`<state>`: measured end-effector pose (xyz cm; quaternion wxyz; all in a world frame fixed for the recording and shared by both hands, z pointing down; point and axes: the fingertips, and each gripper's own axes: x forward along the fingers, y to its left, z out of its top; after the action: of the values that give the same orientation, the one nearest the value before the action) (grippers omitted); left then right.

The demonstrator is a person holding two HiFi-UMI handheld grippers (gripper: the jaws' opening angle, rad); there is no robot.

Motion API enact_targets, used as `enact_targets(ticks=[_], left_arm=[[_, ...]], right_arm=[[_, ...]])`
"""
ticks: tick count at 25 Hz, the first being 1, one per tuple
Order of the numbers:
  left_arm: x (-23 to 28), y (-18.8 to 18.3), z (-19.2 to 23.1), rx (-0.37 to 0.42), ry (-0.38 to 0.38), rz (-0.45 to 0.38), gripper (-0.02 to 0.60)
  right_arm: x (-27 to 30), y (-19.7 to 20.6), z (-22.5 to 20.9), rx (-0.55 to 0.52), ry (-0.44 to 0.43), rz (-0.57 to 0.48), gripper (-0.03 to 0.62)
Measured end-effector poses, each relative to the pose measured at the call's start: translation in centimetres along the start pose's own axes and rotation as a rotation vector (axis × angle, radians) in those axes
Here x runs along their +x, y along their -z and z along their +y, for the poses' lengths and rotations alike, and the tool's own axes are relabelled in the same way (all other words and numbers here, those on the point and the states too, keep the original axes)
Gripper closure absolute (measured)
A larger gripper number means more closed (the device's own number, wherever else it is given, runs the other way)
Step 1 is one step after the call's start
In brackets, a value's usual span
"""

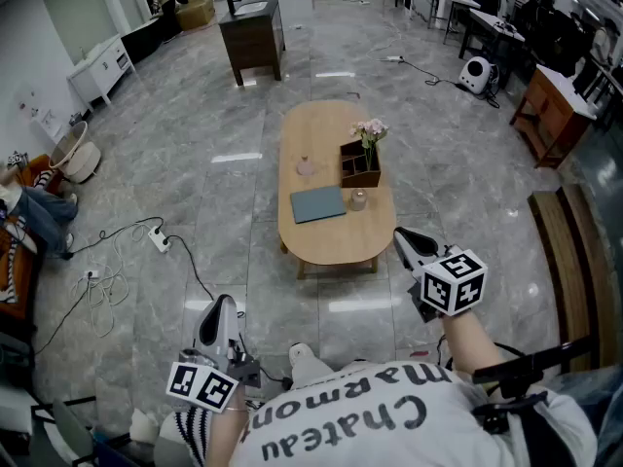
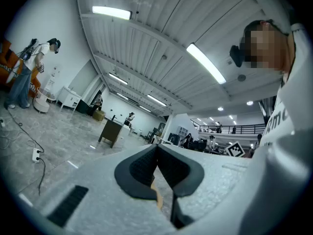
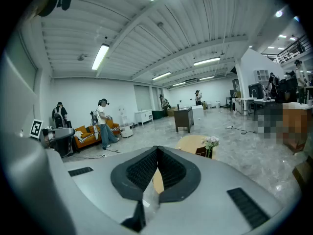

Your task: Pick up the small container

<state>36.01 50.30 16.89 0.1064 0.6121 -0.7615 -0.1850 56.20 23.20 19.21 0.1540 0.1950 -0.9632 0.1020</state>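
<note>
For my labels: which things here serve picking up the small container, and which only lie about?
For the job: small container; wooden table under it; left gripper and right gripper, jaws shut, empty.
Lying about: grey-blue book; box with flowers; pink item; power strip on the floor.

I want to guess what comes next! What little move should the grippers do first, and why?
Probably carry the right gripper forward toward the small container, opening its jaws. That gripper is shut and empty, well short of the oval table, and the container stands on its side, beside the blue-grey pad.
</note>
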Motion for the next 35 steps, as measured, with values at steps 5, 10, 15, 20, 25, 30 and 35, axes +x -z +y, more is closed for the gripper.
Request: enact_targets(ticks=[5,10,15,20,25,30,35], left_arm=[[0.5,-0.5,0.8,0.005,0.005,-0.004,0.568],[1.2,-1.1,2.5,0.007,0.014,0.0,0.568],[2.5,-2.9,5.2,0.019,0.025,0.008,0.568],[4.1,-5.0,8.4,0.023,0.046,0.018,0.568],[4.2,-7.4,11.3,0.048,0.069,-0.005,0.568],[3.5,-9.0,14.4,0.127,0.023,-0.015,0.568],[3.2,-8.8,17.0,0.052,0.003,-0.001,0.568]], right_arm=[[0.4,0.2,0.3,0.006,0.005,0.013,0.582],[1.7,-0.1,0.6,0.015,0.024,0.011,0.582],[4.1,-1.2,1.4,0.034,0.043,0.007,0.582],[7.6,-2.3,3.1,0.058,0.047,-0.008,0.582],[10.5,-3.2,5.0,0.076,0.063,-0.031,0.582],[13.3,-3.3,6.4,0.105,0.07,-0.038,0.582],[16.0,-3.1,8.3,0.043,0.048,0.022,0.58]])
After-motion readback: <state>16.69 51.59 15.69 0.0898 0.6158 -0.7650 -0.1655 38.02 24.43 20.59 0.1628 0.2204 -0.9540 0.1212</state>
